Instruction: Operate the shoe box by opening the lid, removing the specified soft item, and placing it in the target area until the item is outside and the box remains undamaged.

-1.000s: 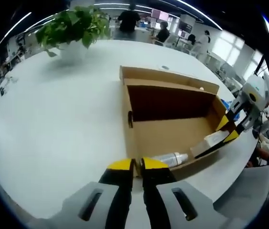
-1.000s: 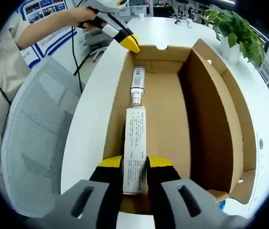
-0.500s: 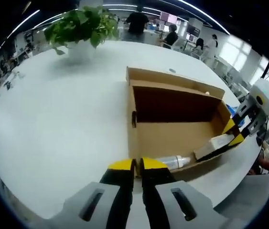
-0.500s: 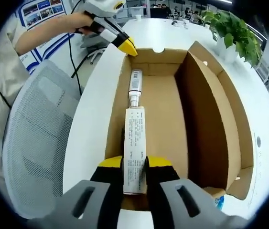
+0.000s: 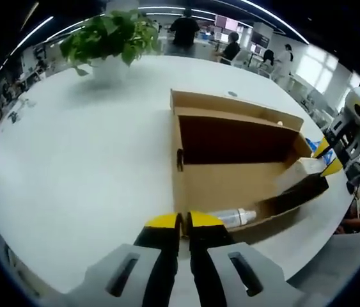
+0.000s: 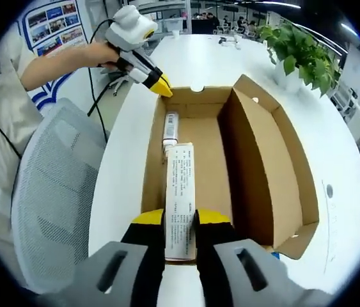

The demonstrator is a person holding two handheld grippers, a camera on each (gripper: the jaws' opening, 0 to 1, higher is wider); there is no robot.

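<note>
An open cardboard shoe box (image 5: 231, 182) (image 6: 256, 166) lies on a white table, its lid standing up along one long side. My right gripper (image 6: 180, 220) (image 5: 330, 156) is shut on a long white printed carton (image 6: 180, 192) (image 5: 298, 171), held lifted over the box's end. A small pale bottle (image 5: 231, 216) (image 6: 169, 128) lies on the box floor by the side wall. My left gripper (image 5: 181, 221) (image 6: 162, 85) has its yellow tips pressed together at the box's corner rim. Whether cardboard sits between them I cannot tell.
A potted plant (image 5: 106, 38) (image 6: 298, 51) stands on the round white table (image 5: 71, 147). A grey mesh chair (image 6: 52, 192) sits close to the table's edge beside the box. A person's sleeve and hand (image 6: 71, 57) hold the left gripper. People stand at desks far behind.
My right gripper has risen with the white carton, which now hangs above the box floor and away from the bottle. The left gripper stays at the box corner.
</note>
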